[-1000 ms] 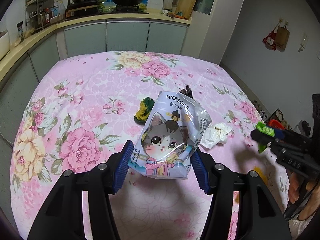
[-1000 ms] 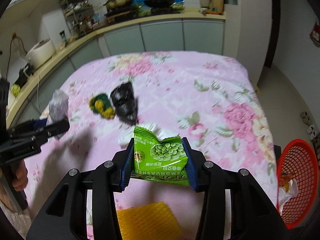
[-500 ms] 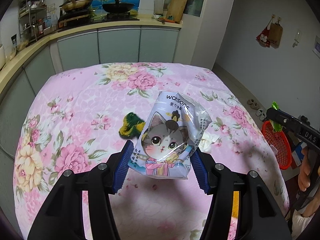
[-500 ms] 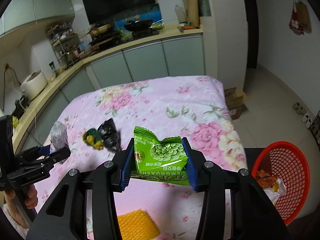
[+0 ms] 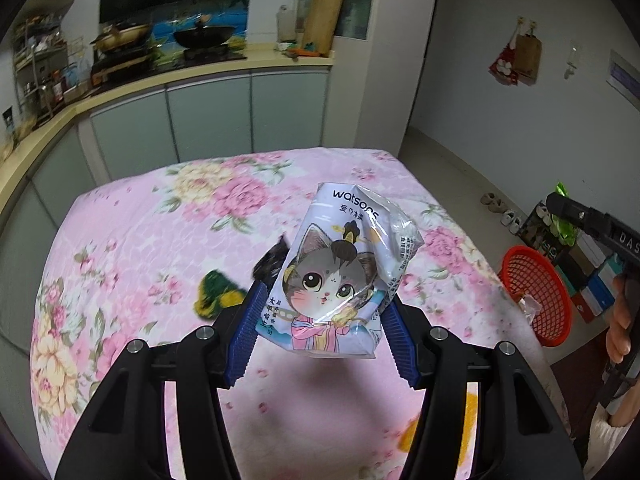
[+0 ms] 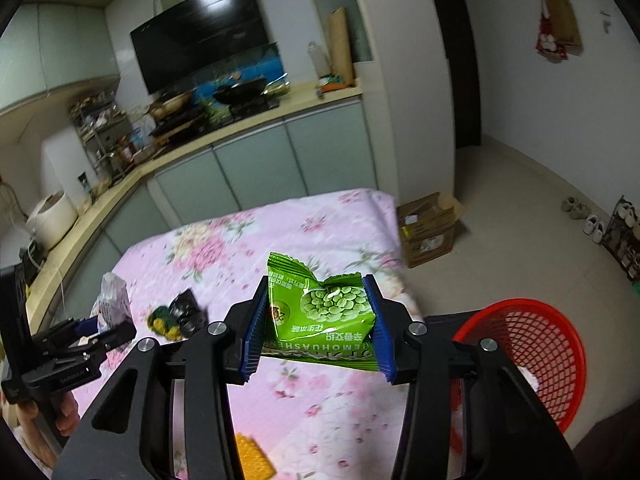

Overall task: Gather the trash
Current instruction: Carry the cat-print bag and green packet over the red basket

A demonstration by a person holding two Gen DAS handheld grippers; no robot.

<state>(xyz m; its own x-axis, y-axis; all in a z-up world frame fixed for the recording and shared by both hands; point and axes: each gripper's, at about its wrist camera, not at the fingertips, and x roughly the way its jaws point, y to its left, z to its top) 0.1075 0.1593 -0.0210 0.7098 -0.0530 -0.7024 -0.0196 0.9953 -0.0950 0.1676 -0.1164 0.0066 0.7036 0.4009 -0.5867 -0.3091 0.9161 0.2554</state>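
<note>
My left gripper is shut on a pale cat-print wipes packet, held above the pink floral table. My right gripper is shut on a green pea snack bag, raised over the table's right edge. A red mesh basket with some trash in it stands on the floor at the right; it also shows in the left wrist view. A black wrapper and a green-yellow wrapper lie on the table. A yellow pad lies near the front edge.
Kitchen counters and cabinets run behind and left of the table. A cardboard box sits on the floor past the table's far right corner. Shoes and a rack stand by the right wall.
Both grippers have risen and swung right toward the red basket, each still holding its packet. The table now sits lower and the basket larger in view.
</note>
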